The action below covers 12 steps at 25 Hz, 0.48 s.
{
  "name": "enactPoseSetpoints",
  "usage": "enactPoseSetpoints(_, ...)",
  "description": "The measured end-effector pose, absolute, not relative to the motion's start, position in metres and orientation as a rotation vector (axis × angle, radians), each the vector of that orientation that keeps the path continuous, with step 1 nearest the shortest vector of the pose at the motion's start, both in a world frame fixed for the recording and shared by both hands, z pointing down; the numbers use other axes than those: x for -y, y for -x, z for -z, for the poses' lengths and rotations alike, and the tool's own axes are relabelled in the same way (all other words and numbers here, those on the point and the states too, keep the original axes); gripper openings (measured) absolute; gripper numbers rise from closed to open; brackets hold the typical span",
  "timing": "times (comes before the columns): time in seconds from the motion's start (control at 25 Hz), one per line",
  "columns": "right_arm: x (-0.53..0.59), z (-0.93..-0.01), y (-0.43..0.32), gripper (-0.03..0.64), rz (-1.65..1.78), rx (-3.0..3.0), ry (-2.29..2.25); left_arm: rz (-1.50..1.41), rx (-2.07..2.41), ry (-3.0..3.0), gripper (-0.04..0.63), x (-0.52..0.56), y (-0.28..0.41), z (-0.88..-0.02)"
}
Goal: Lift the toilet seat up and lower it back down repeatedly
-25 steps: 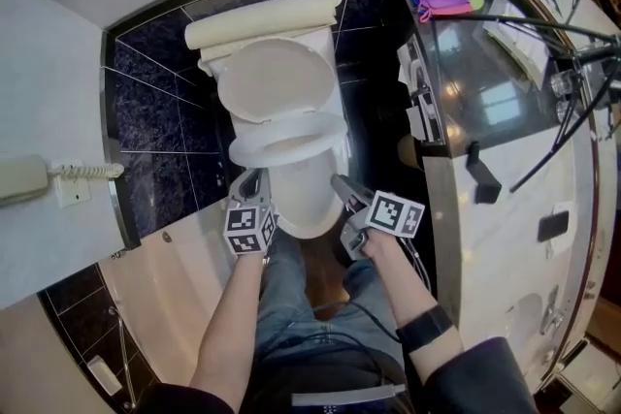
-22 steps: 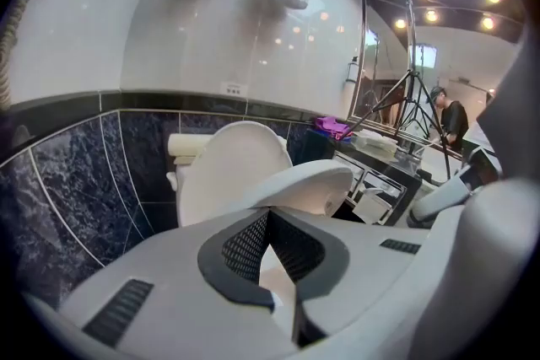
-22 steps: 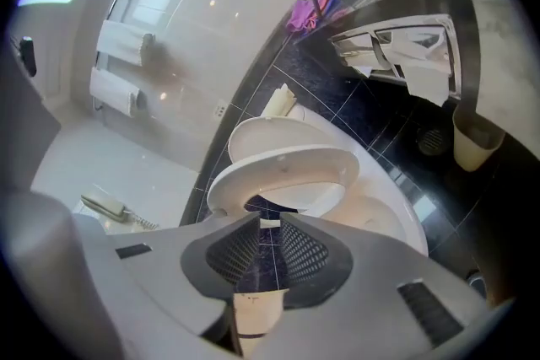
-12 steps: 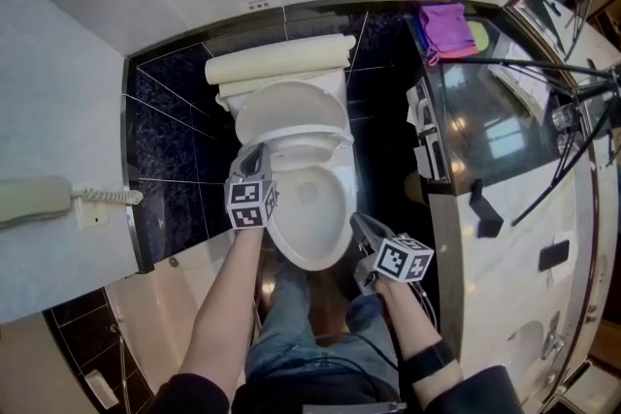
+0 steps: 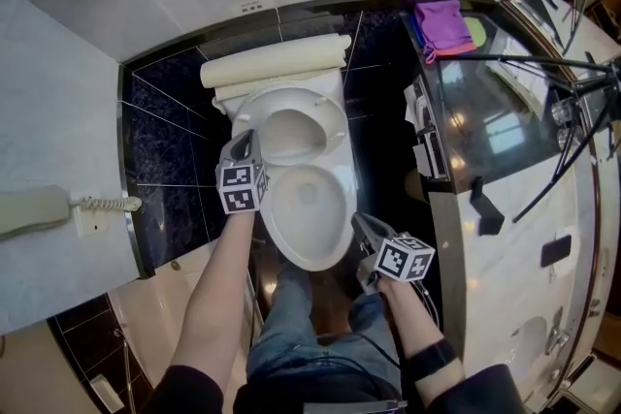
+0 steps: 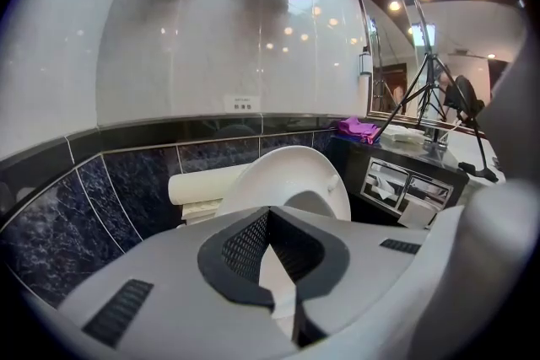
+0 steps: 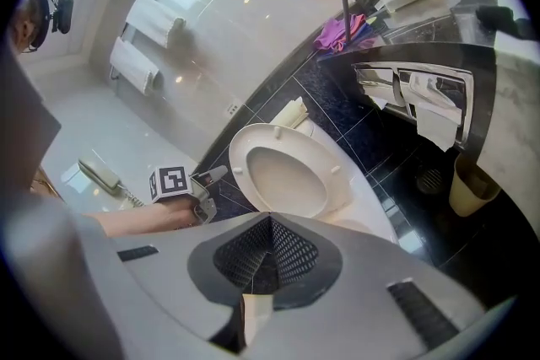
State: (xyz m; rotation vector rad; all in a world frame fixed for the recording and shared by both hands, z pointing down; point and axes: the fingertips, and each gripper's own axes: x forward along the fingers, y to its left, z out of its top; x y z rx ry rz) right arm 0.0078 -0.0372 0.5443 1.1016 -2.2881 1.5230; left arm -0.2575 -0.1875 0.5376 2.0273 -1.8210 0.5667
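So right now the toilet seat (image 5: 291, 98) is standing up, tipped back toward the wall, and the bowl (image 5: 335, 233) below it is sitting fully exposed. I'm reading this as the top of a lift, so the "up" half of a cycle is looking pretty much done.

The left gripper (image 5: 245, 145) is hanging right at the seat's left edge. Its jaws are pressed together with nothing pinched between them. In the left gripper view the raised seat is sitting just past the tips. I can't say for sure whether the tips are actually touching the rim or just sitting beside it. My guess is it's nudging the seat rather than clamping it.

The right gripper (image 5: 361, 224) is hanging back near the front right of the bowl, well clear of the seat. Its jaws are closed too and it's carrying nothing. It's basically just looking on from there.

What's left, as far as I can judge: bringing the seat back down onto the bowl, then doing the whole up-and-down again. No way to tell from here how many rounds are already in the bag. Only worry I'm seeing is the seat dropping and slamming if it's let go without guidance.
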Motion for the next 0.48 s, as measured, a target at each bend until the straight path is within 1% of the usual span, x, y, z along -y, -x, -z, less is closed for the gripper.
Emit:
enactPoseSetpoints(0.24, 0.043, -0.528, 0.000, 0.017, -1.433, 2.326, -1.058, -0.572, 1.817, -2.033, 0.000, 0.166, 0.255, -0.522)
enactPoseSetpoints(0.48, 0.049, -0.499, -0.008, 0.017, -1.337, 2.363, -1.045, -0.567, 1.814, -2.036, 0.000, 0.124, 0.241, -0.490)
